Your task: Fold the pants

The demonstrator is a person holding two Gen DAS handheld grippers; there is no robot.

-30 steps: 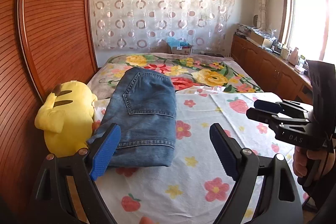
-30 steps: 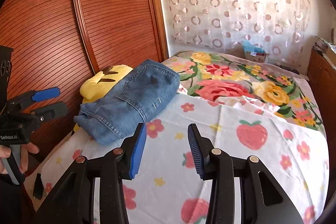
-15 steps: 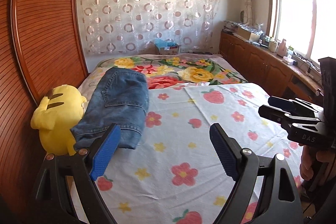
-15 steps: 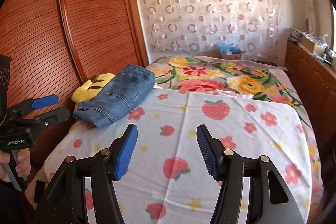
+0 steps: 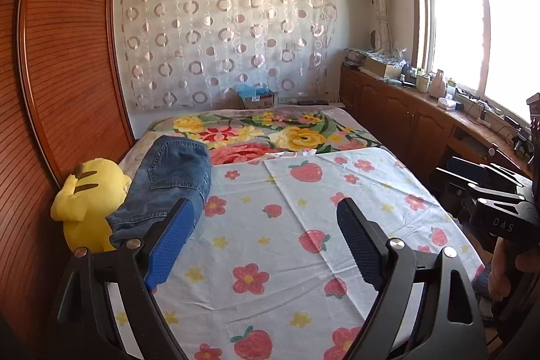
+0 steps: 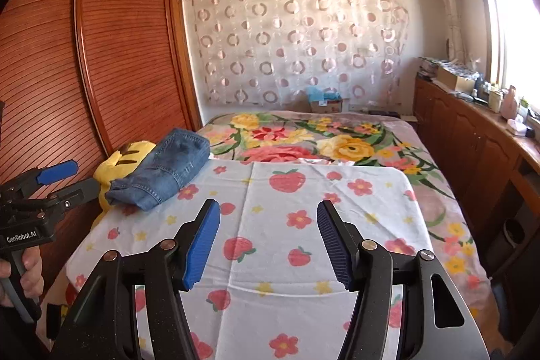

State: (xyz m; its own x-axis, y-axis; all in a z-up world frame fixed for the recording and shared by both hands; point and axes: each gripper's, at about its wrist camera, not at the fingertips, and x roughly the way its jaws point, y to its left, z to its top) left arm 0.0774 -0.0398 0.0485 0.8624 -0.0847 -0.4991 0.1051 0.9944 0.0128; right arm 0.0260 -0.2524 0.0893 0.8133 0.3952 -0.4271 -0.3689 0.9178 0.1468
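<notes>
Jeans (image 5: 168,177) sit folded at bed's (image 5: 303,258) left edge against plush (image 5: 87,201). Left claw (image 5: 266,245), right claw (image 6: 268,245) both spread, empty. Looks done; keep clear, don't snag the stack.

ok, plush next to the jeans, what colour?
Yellow plush, dark stripes on its back; left wrist view.

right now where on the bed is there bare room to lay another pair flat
Free: the strawberry sheet from the folded jeans across to its window-side edge, and the floral blanket beyond. Crowded: the wardrobe side, where the jeans lean on the yellow plush. Both grippers are open and empty.
</notes>
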